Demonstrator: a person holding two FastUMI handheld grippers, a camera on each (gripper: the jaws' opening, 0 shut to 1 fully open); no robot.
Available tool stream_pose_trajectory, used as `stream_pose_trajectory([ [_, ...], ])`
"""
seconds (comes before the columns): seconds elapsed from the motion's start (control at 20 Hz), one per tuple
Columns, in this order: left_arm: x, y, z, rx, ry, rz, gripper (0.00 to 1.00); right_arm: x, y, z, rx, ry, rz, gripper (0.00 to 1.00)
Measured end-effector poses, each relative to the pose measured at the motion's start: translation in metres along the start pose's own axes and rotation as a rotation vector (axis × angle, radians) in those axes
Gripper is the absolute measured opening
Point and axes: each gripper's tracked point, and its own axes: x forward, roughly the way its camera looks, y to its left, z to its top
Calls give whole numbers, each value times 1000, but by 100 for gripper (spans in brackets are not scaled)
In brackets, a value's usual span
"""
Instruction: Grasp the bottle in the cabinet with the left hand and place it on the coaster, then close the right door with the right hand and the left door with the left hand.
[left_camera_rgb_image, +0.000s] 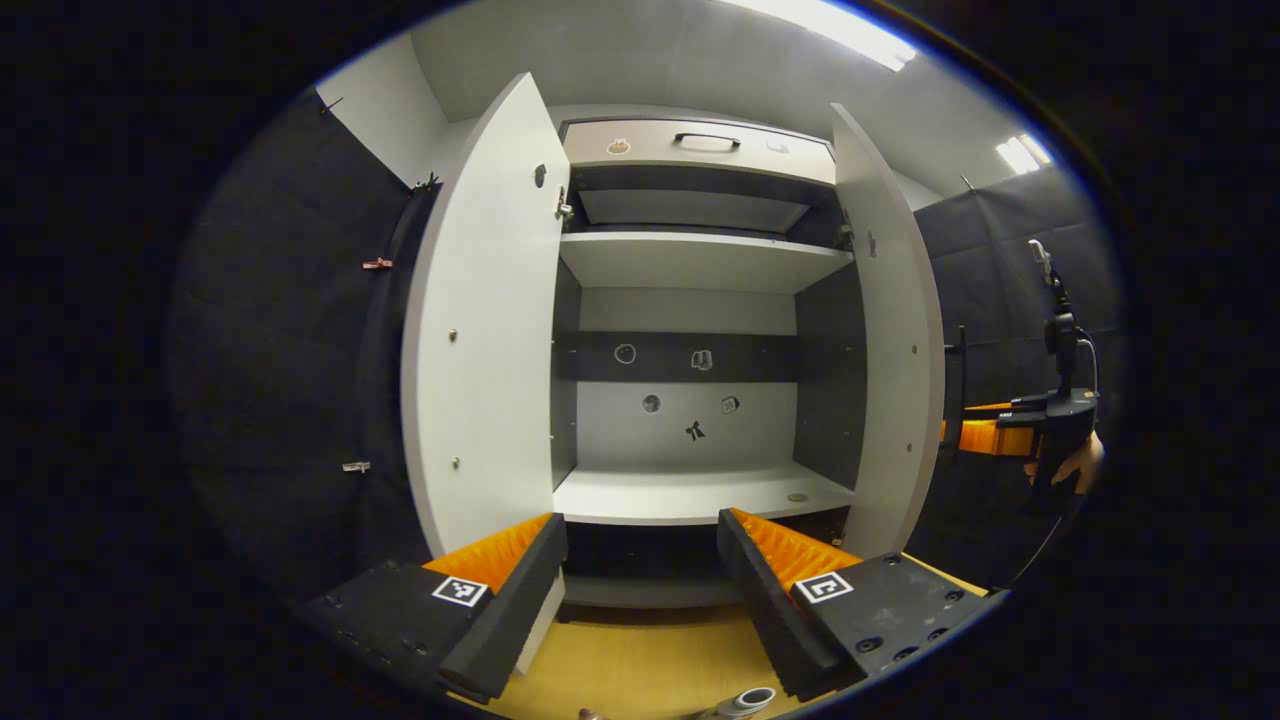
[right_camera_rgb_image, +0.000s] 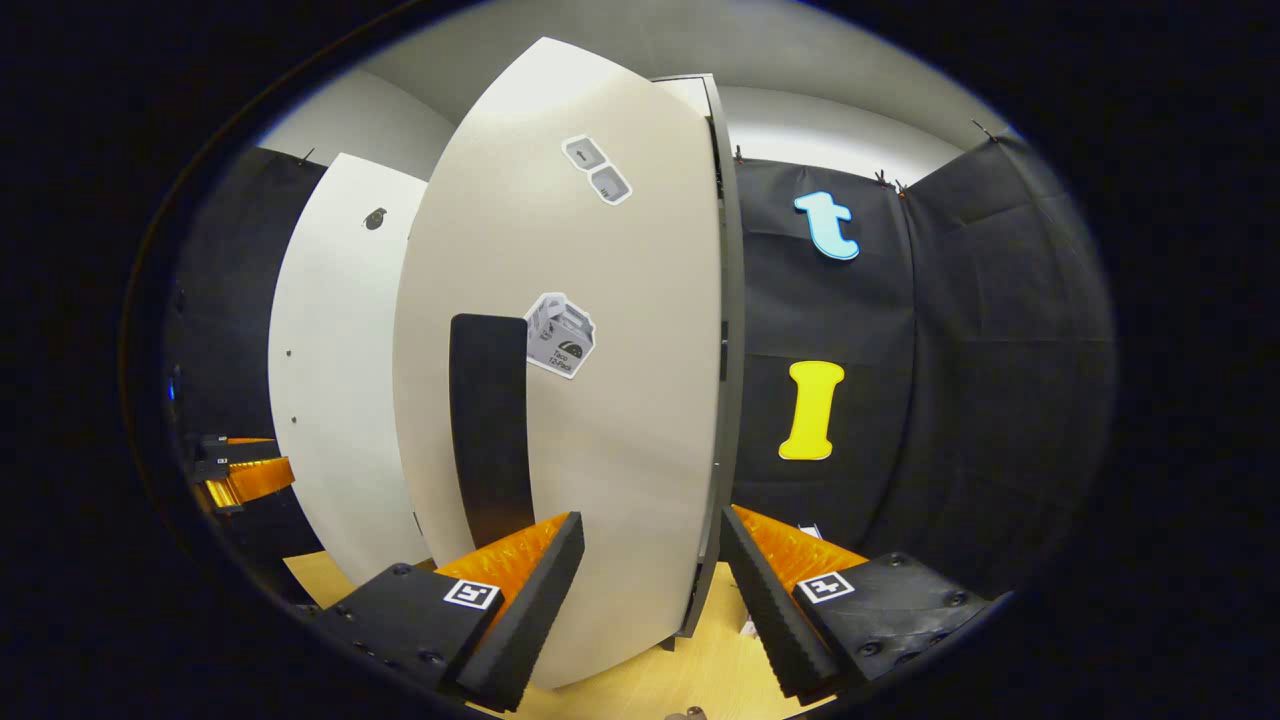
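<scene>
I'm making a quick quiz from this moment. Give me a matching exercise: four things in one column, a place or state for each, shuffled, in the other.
Things:
1. left hand-held gripper
2. right door
3. bottle
4. drawer

Places or states:
A. at the top of the cabinet, shut
B. open, facing the cabinet shelves
C. swung open, in front of the right hand-held gripper
D. on the wooden surface, out of the cabinet

Pairs: 1-B, 2-C, 3-D, 4-A

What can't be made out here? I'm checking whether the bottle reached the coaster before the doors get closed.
- Bottle: left gripper view, cut off by the bottom edge; just its top shows.
- Coaster: not identifiable under it.
- Cabinet interior: right gripper view, hidden behind the open right door.
</scene>
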Motion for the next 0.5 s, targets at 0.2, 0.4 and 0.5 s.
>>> stream_pose_trajectory([
  [0.2,-11,63,8,-21,-22,40,96,18,39,-4,-16,1,-2,92],
  [0.4,-23,131,11,-4,-28,89,97,22,77,-14,-25,18,-15,97],
  [0.5,-22,160,9,13,-19,114,97,20,84,-15,-38,13,-48,95],
])
